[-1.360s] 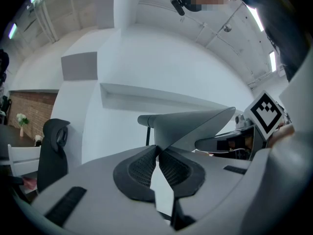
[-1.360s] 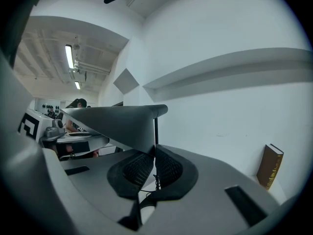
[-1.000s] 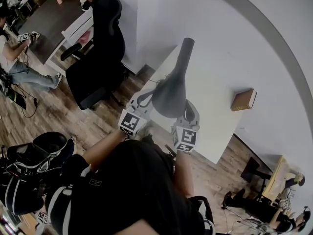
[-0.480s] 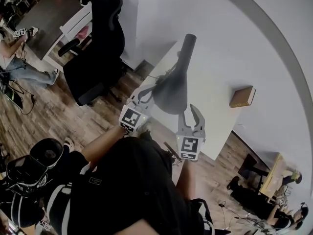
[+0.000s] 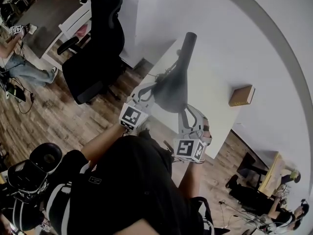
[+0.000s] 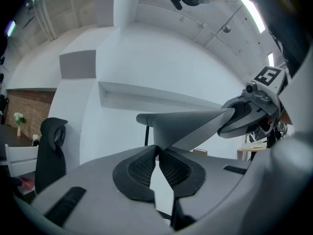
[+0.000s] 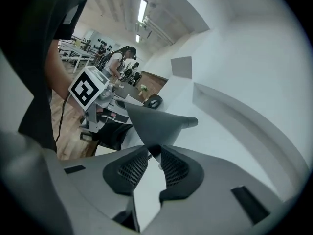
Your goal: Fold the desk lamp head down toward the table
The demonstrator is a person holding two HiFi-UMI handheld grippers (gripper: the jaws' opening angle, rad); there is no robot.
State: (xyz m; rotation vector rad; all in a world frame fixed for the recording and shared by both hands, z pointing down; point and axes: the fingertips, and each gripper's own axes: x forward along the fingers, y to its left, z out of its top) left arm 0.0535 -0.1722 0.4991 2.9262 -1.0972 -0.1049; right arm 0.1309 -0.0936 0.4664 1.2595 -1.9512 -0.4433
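From the head view, the lamp head [image 5: 171, 89] covers the thin pole [image 6: 146, 137] under it, so where the pole stands is hidden. The brown thing [image 5: 243, 96] on the tabletop [image 5: 215, 124] is too small to tell: a box or a book. A sitting person [image 5: 29, 71] is cut off at the left edge.

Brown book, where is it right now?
In the head view, the brown book lies on the white table, right of the desk lamp head.
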